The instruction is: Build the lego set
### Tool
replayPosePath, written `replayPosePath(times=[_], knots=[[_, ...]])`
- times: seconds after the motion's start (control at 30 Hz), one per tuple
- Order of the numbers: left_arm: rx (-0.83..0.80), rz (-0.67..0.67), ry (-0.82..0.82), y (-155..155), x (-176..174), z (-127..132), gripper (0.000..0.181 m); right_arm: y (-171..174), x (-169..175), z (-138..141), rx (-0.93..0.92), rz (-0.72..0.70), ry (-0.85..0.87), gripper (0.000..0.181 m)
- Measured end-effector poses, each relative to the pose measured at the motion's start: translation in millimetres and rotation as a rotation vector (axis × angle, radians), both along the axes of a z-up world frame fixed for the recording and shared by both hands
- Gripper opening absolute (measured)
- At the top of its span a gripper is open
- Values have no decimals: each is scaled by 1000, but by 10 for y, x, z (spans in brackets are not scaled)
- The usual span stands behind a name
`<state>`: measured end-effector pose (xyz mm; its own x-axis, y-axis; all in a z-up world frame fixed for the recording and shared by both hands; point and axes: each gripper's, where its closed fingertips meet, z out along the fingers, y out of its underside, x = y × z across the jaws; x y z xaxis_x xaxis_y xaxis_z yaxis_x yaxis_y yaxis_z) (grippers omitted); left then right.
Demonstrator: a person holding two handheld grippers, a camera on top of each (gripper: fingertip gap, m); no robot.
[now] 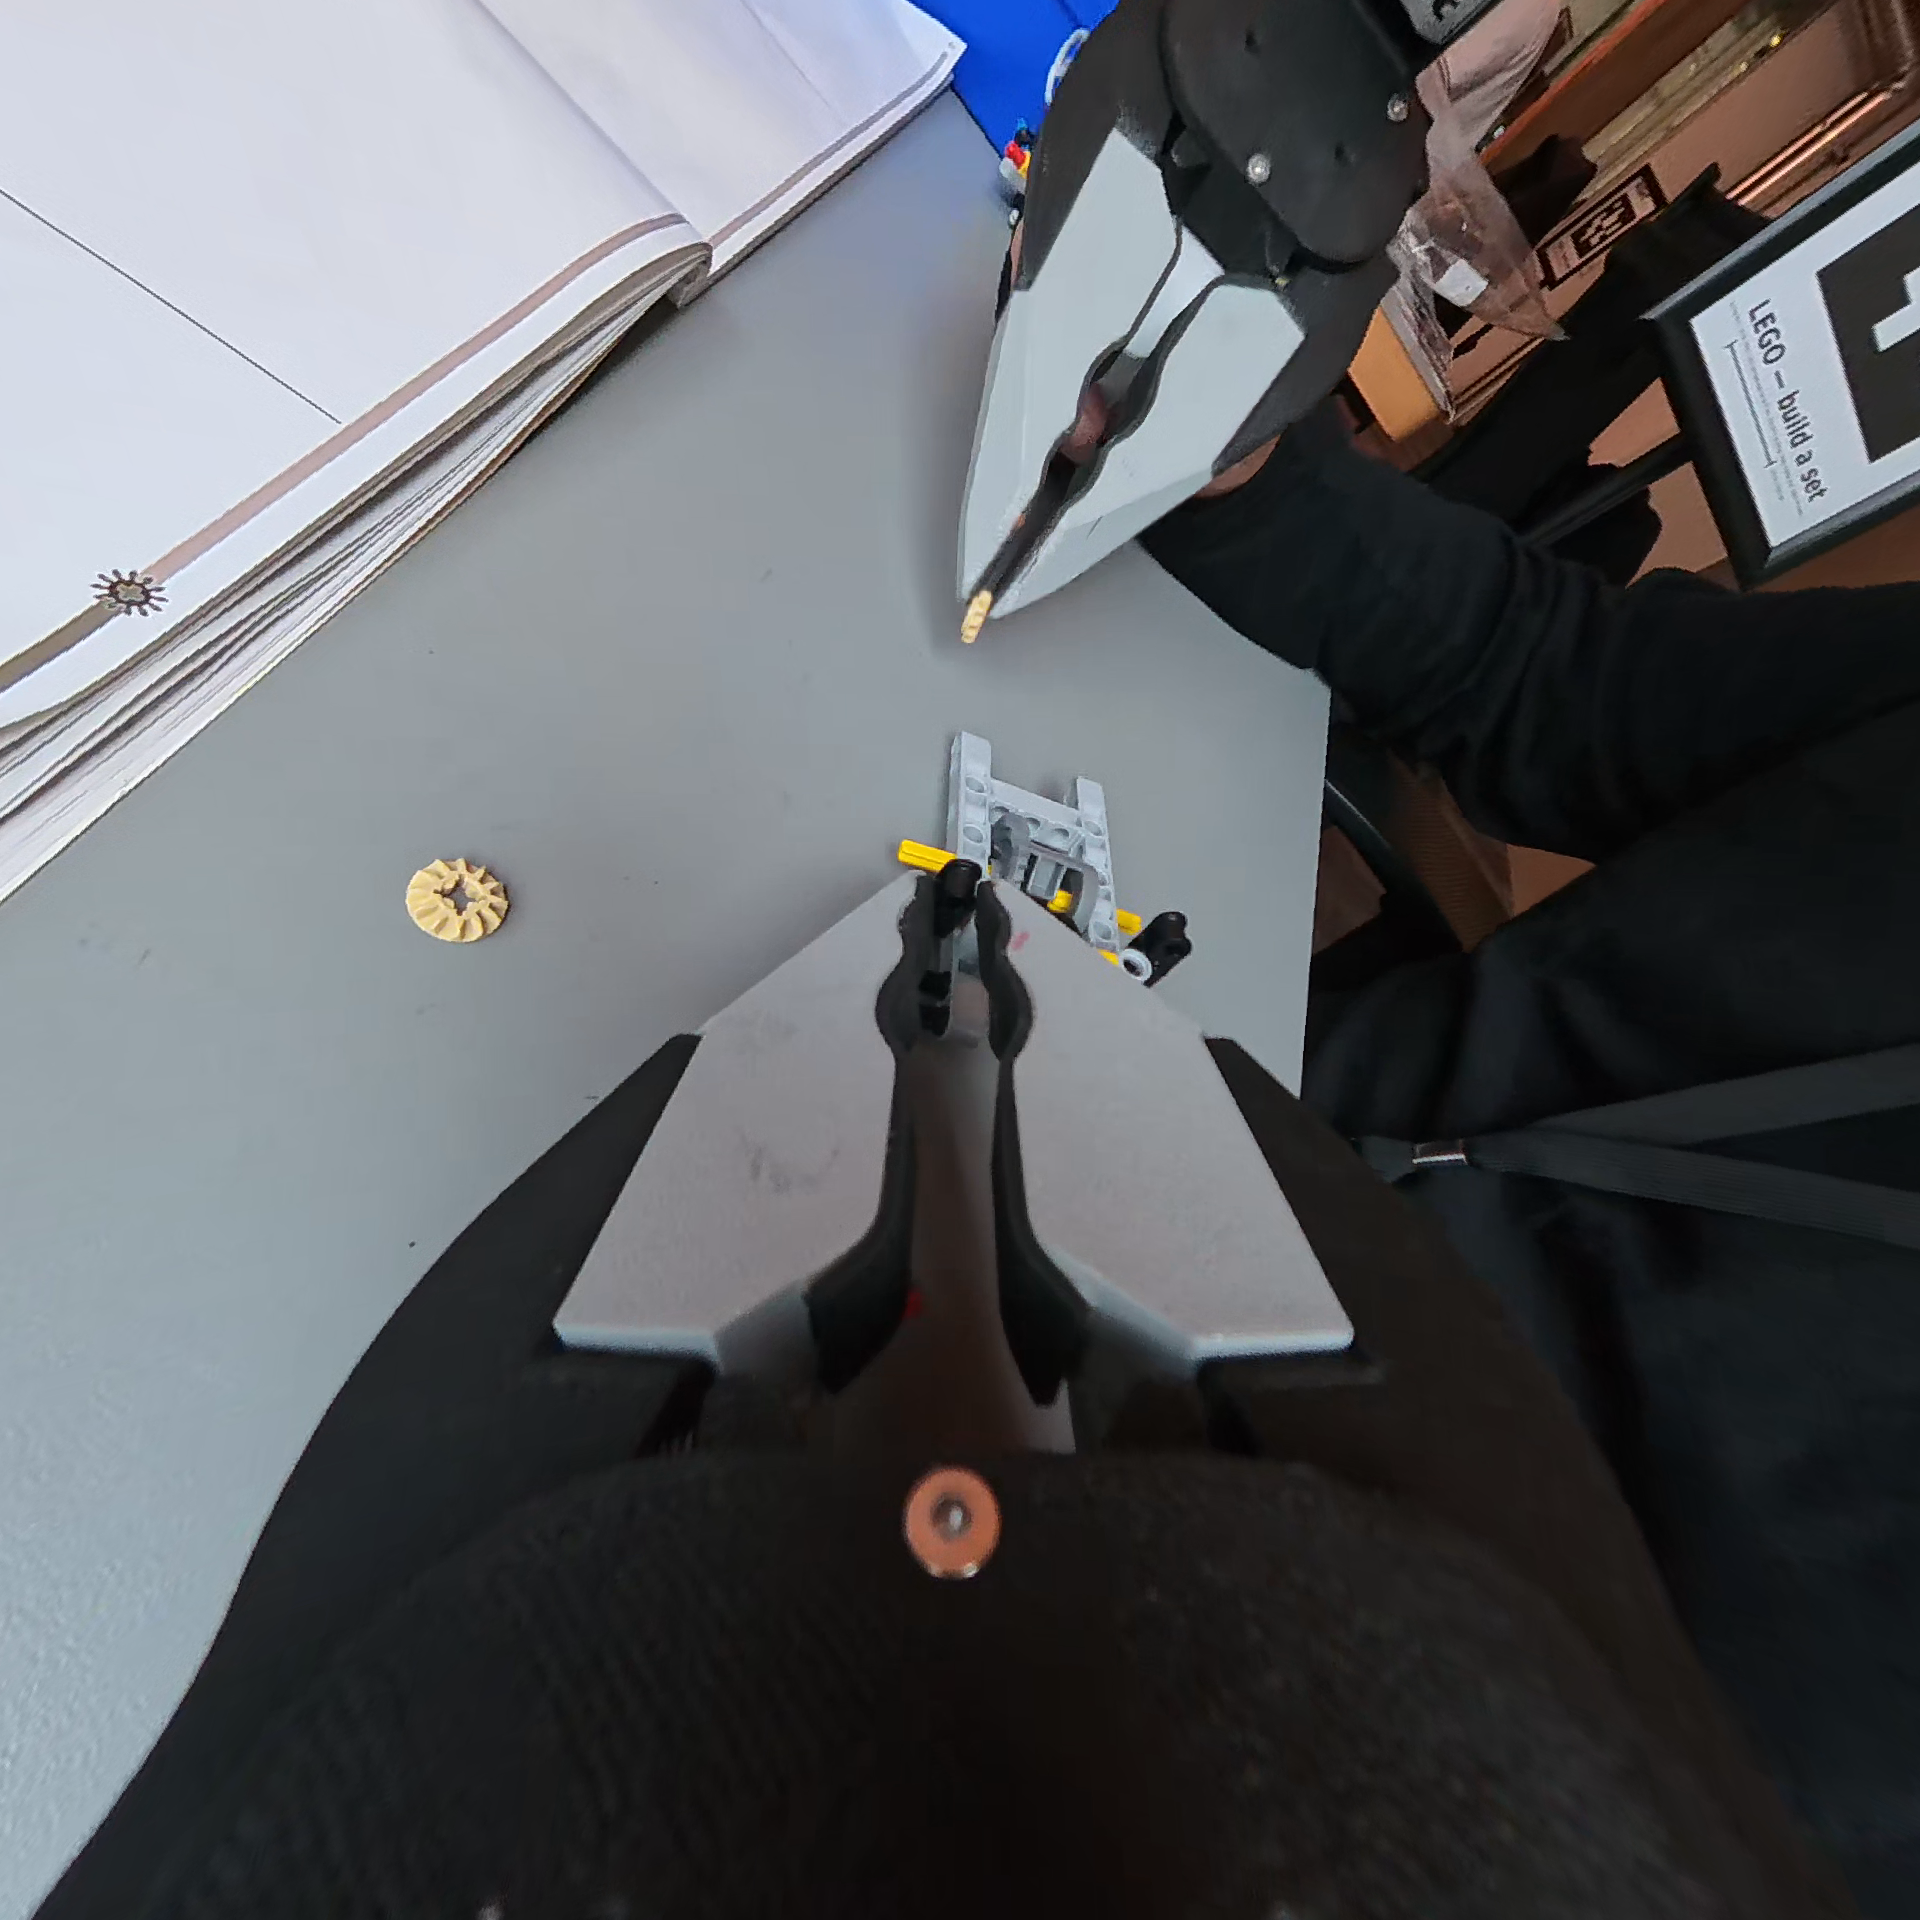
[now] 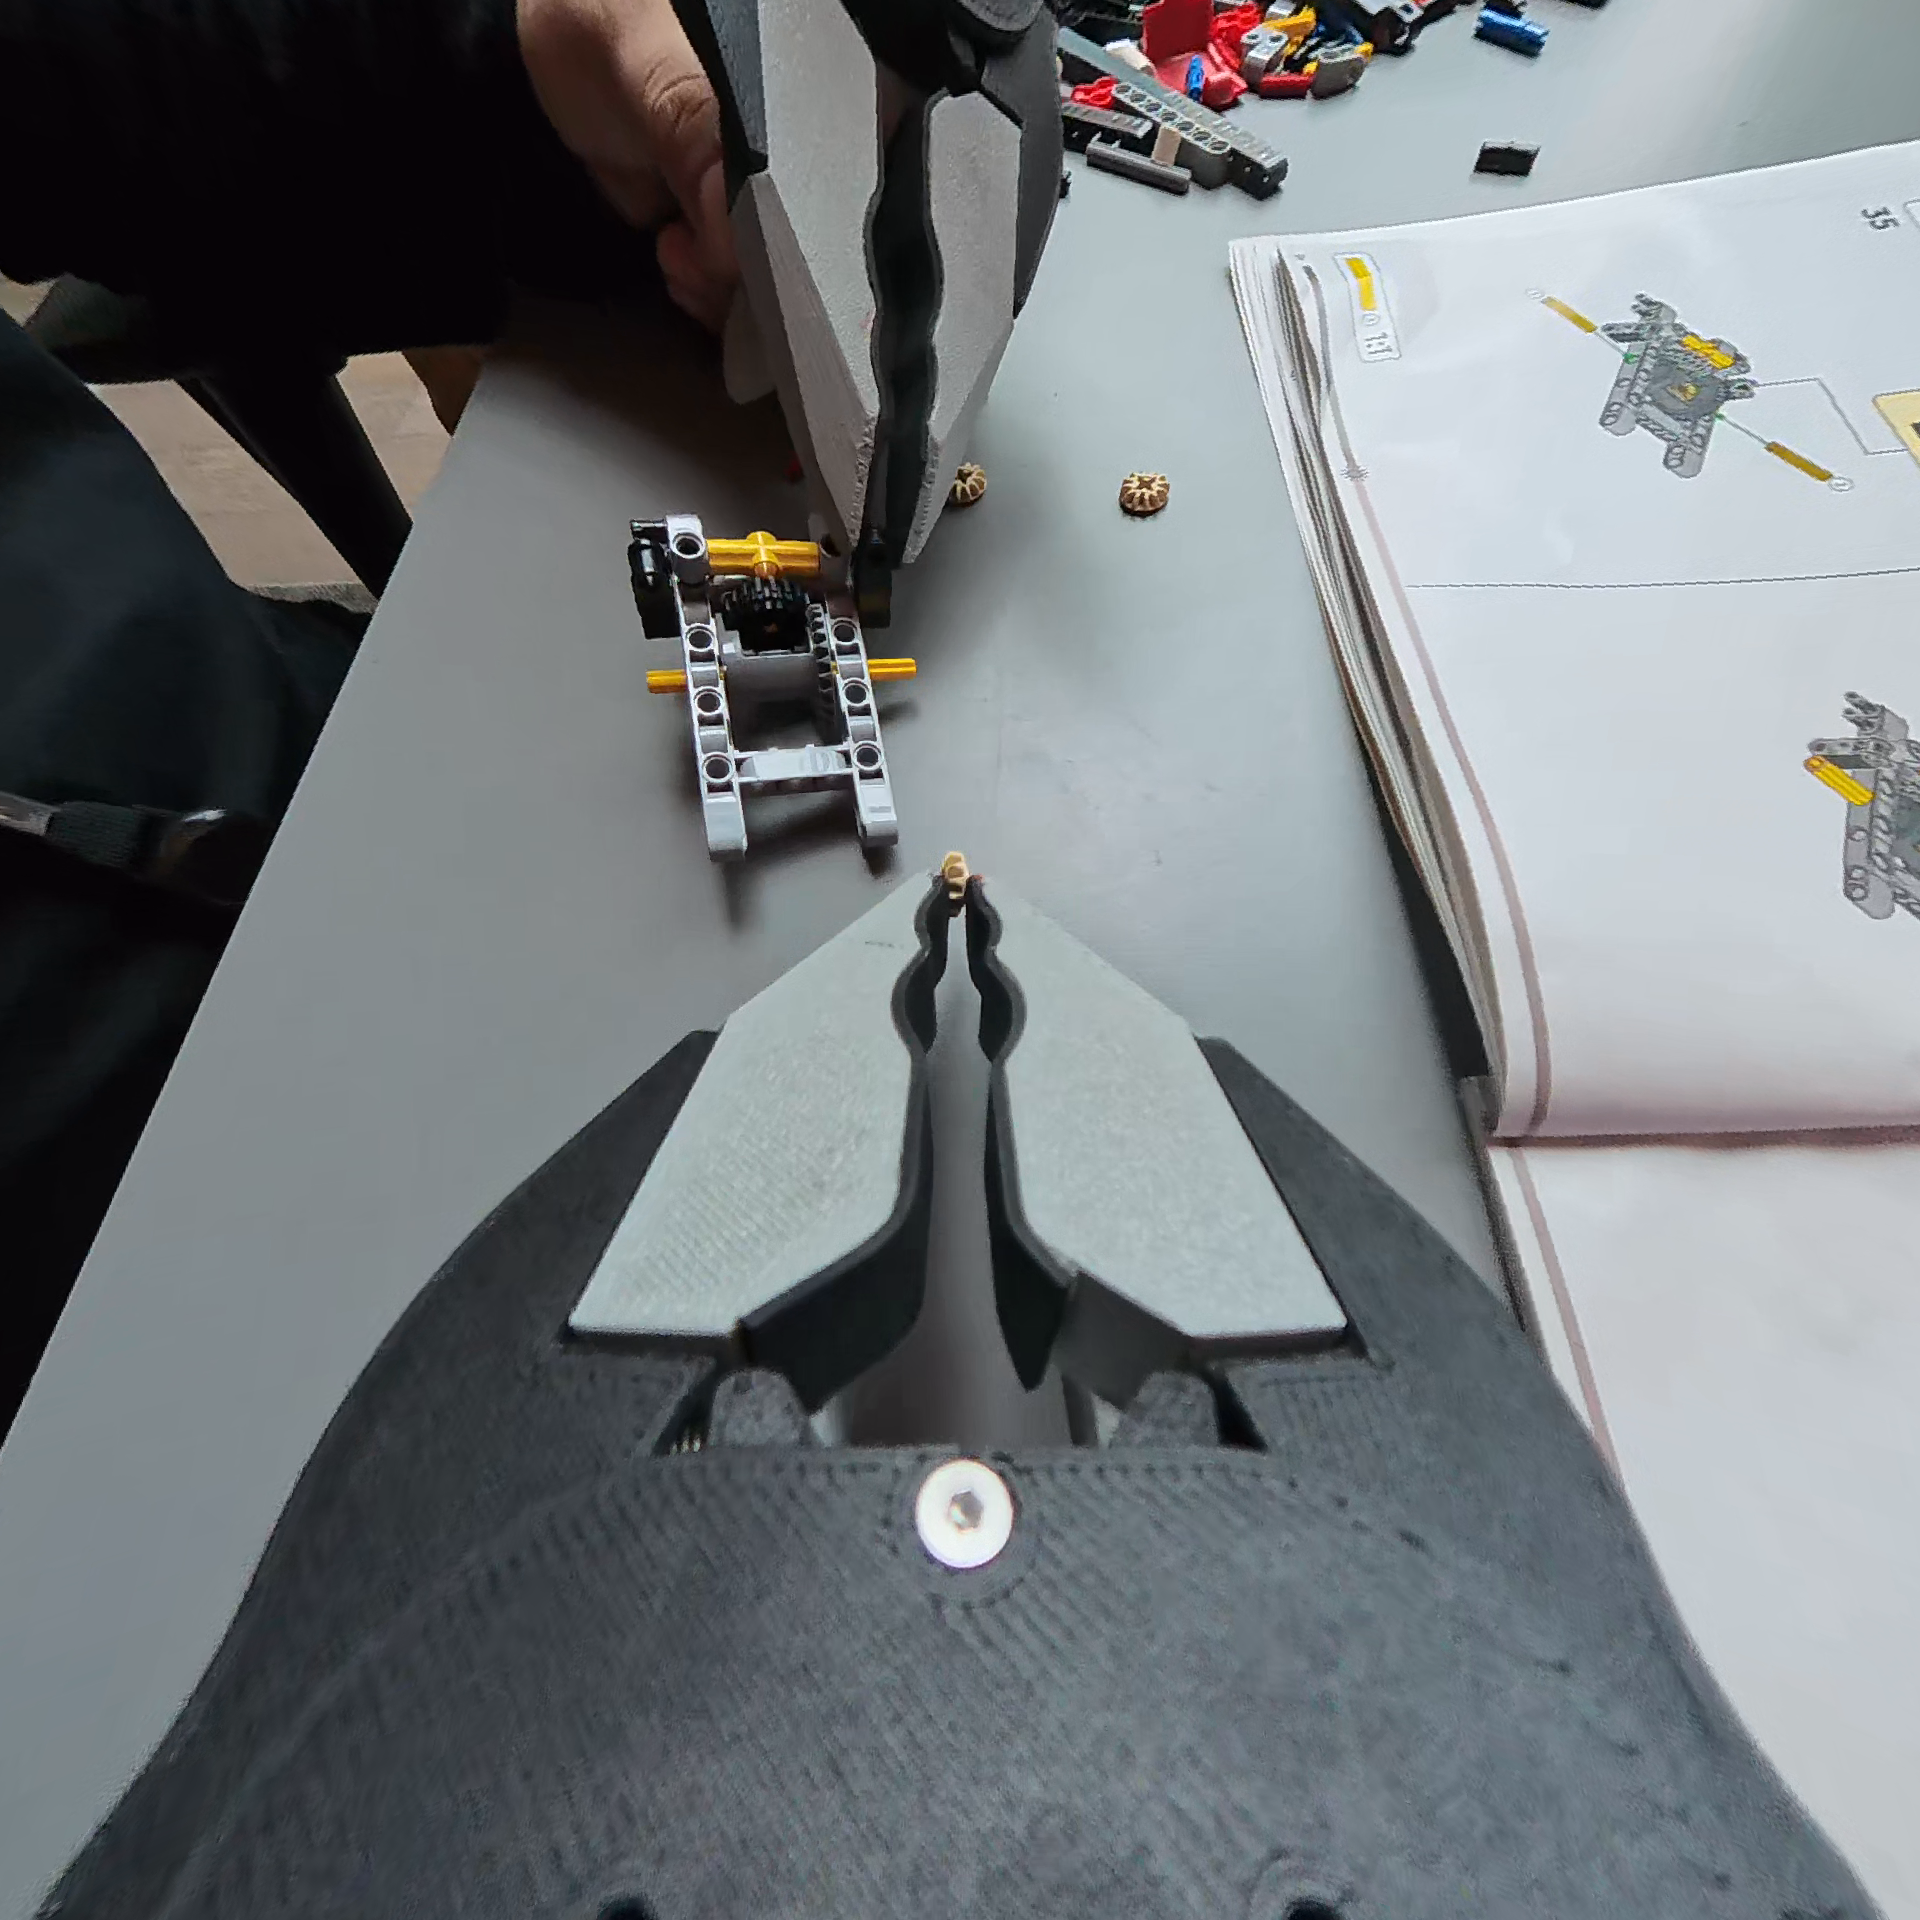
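Right tongs (image 2: pixel 954 902) pinched on tan gear (image 2: pixel 953 869), grey frame assembly (image 2: pixel 787 691) near at eleven o'clock, long axis pointing away; left tongs (image 2: pixel 878 551) clamped on its far black connector (image 2: pixel 871 578).

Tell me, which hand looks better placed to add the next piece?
The right, probably: its tongs already pinch a small tan gear just short of the grey frame, while the left tongs grip the frame's black corner piece, steadying it.
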<state>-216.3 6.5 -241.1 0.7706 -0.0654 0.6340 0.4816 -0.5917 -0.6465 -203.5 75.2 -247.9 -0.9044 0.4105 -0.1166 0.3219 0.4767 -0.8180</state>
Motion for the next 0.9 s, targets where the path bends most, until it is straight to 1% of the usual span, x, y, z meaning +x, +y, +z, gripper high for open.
replayPosePath(times=[0.27,0.47,0.57,0.73,0.9], knots=[[45,-41,3,-6,65,68,5,-34,135,-160,103,92,-19,0],[50,-50,14,-4,81,74,5,-41,151,-196,141,102,9,0],[85,-77,31,3,135,124,5,-46,152,-176,141,104,42,5],[158,-107,112,11,221,219,5,-66,133,-87,118,88,107,21],[159,-123,226,9,281,198,4,-253,248,-6,91,138,122,33]])
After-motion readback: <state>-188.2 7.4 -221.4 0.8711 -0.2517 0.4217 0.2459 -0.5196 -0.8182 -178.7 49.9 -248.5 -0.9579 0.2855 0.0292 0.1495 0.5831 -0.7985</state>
